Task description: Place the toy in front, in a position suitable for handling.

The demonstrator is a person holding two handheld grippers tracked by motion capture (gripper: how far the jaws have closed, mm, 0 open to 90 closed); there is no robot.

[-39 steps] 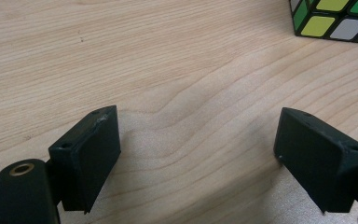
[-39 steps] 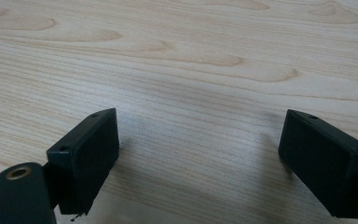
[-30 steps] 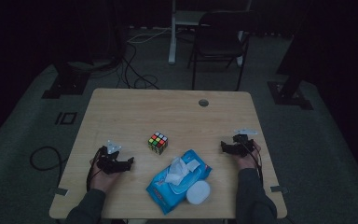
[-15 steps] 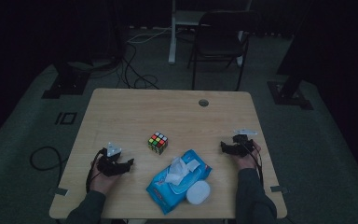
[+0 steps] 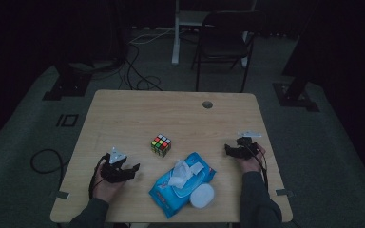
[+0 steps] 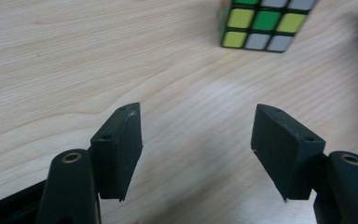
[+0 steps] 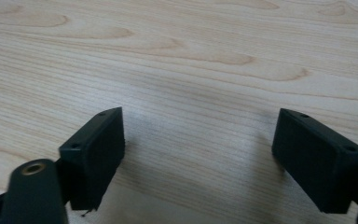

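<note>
The puzzle cube (image 5: 161, 145) sits mid-table, a corner turned toward the person, no long axis. At its eight o'clock, the left gripper (image 5: 134, 169) hovers, jaws wide, empty, aimed at it. At three o'clock, the right gripper (image 5: 227, 149) rests low, jaws just narrowing, still apart, nothing between.

A dim recording studio: behind the wooden table (image 5: 138, 114) stand a folding chair (image 5: 225, 45), stand bases (image 5: 69, 80) and loose floor cables (image 5: 140, 71)

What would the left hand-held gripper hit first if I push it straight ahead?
Probably the puzzle cube: it lies ahead of the open left hand-held gripper, slightly right of its centre line, with bare table between.
</note>
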